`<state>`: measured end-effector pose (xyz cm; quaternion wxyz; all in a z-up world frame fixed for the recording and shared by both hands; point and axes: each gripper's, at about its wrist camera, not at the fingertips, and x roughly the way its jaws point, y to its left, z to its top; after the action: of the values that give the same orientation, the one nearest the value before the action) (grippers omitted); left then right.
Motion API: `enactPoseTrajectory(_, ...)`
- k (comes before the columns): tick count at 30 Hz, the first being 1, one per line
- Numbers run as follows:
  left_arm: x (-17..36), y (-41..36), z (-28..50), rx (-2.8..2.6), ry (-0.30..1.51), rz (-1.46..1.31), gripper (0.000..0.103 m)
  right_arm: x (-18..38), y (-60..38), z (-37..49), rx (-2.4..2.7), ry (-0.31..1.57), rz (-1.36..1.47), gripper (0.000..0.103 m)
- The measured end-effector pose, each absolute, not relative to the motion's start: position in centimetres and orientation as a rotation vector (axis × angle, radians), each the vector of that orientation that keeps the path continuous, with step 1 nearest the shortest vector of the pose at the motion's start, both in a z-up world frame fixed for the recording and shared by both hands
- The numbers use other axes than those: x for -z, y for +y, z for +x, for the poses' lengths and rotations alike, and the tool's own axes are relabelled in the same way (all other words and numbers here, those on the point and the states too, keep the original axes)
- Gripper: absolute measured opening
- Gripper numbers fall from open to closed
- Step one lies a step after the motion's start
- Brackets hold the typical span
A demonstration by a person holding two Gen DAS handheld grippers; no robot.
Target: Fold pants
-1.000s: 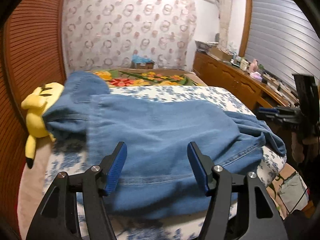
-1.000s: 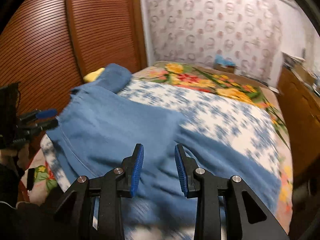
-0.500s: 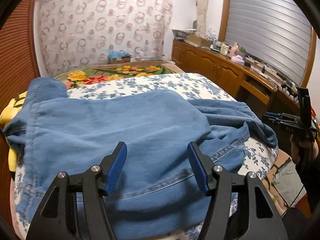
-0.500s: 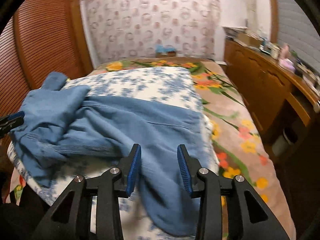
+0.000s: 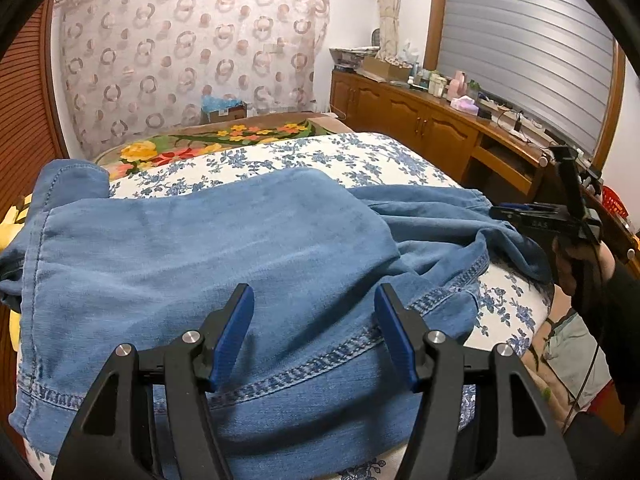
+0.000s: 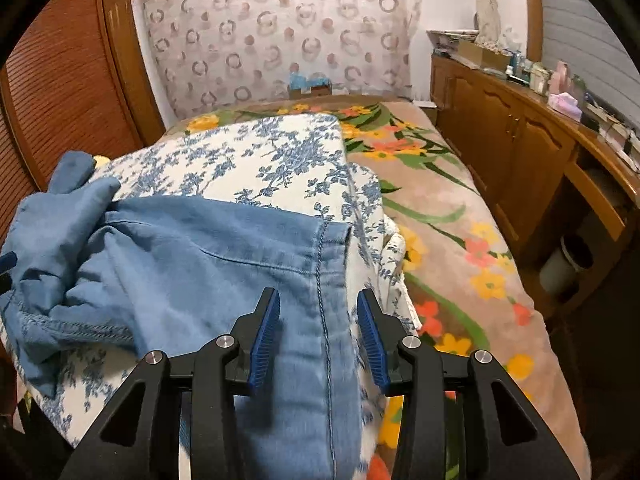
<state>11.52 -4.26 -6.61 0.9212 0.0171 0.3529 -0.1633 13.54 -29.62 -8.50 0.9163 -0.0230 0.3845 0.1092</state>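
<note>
Lying rumpled on the bed (image 6: 280,152), the pants (image 5: 208,248) looked soft, floppy; grab stitched hems. Left claw (image 5: 314,334) gaped empty; right claw (image 6: 318,338) hovered unclamped over denim.

The left gripper (image 5: 314,330) has swung from the yellow plush side of the bed toward the middle of the blue pants (image 5: 208,256), closer over the stitched hem. The right gripper (image 6: 318,336) has moved along the pants (image 6: 192,264) to a hem at the quilt's edge, its jaws spreading wider, cloth beneath them unpinched
</note>
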Motion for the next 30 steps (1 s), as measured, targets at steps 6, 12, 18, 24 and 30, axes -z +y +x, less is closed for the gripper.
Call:
enactPoseTrajectory(6,6.9,-4.0,11.7,0.326,0.732,0.034,0.064,9.1,-29.3,13.7,-0.209,0.792,-0.154,0.036)
enactPoseTrajectory(12,7.1,-3.7,11.7,0.326,0.735,0.029,0.064,9.0,-30.1,13.0,-0.214,0.781,-0.158,0.022)
enactPoseTrajectory(18,7.1,-3.7,11.7,0.32,0.733,0.031,0.064,7.8,-30.0,11.8,-0.235,0.743,-0.197,0.013)
enactPoseTrajectory(24,6.4,-2.8,11.3,0.305,0.715,0.014,0.064,0.1,-28.9,9.8,-0.311,0.585,-0.195,0.012)
enactPoseTrajectory(30,5.3,-1.2,10.6,0.282,0.682,-0.009,0.064,-8.2,-24.3,9.0,-0.467,0.481,-0.207,0.012)
